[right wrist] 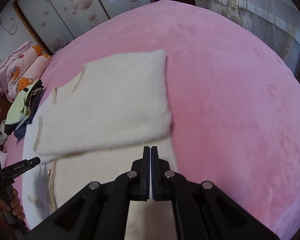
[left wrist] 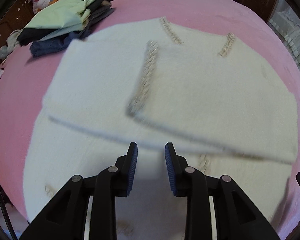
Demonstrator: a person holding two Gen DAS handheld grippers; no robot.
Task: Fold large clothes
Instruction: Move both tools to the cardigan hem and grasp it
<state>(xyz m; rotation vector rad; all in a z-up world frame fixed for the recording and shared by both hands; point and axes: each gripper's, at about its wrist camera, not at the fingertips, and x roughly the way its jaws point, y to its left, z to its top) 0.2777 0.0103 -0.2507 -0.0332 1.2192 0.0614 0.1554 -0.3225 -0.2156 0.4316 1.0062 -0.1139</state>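
A white fuzzy garment (left wrist: pixel 190 90) with beige braided trim (left wrist: pixel 148 74) lies on the pink bed (left wrist: pixel 190 6), with its upper part folded over onto the lower part. My left gripper (left wrist: pixel 151 147) hovers over the near half of the garment, jaws apart, with only blurred white fabric showing below the gap. In the right wrist view the same garment (right wrist: pixel 114 104) sits at the left of centre. My right gripper (right wrist: pixel 151 148) is shut over its near right edge, and no cloth shows between the pads. The left gripper (right wrist: pixel 30 163) reaches in from the left, held by a hand (right wrist: pixel 8 202).
A pile of folded clothes (left wrist: pixel 66 22), green on top and dark below, sits at the garment's far left, also seen as the pile (right wrist: pixel 24 110). Bear-print bedding (right wrist: pixel 20 74) lies behind it. Bare pink bed (right wrist: pixel 230 100) spreads to the right. Wardrobe doors (right wrist: pixel 70 10) and draped furniture (right wrist: pixel 250 6) stand beyond.
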